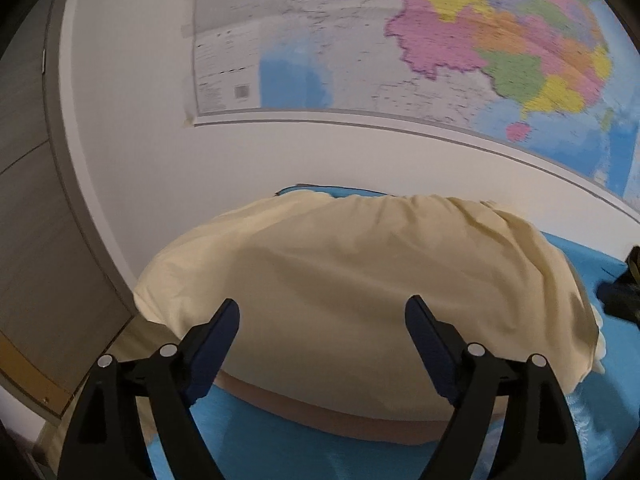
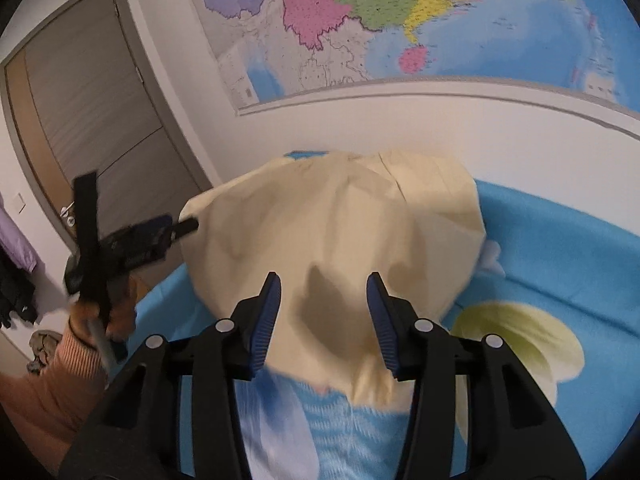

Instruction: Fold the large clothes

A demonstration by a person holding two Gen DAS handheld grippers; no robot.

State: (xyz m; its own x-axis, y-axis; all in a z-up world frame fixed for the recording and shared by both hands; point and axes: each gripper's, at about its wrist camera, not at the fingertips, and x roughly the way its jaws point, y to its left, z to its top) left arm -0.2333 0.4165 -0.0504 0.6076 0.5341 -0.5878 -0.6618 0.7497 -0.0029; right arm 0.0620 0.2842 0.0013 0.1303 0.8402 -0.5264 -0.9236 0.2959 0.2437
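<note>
Closest to my left cam, the left gripper (image 1: 322, 312) has its fingers spread wide with nothing between them, hovering over the near side of the cream garment (image 1: 360, 280). That garment is a big pale-yellow piece of clothing spread across the blue bed cover (image 1: 280, 452), reaching from around the near-left part of the bed back toward the far edge by the wall.

On my right cam, the right gripper (image 2: 324, 292) is also parted, less widely, and holding nothing, sitting above the near end of the same cloth. There's a light-blue knit piece (image 2: 332, 420) lying just under and in front of those fingers, and a yellow-green print (image 2: 520, 340) on the cover toward the right.

Further left in that view I can see the left hand (image 2: 100, 316), orange sleeve, with the other gripper at the cloth's left edge, too blurred to tell if it's touching it.

Past the bed: white wall, big colourful map (image 2: 400, 20), and a grey-brown door (image 2: 92, 120) at far left.
</note>
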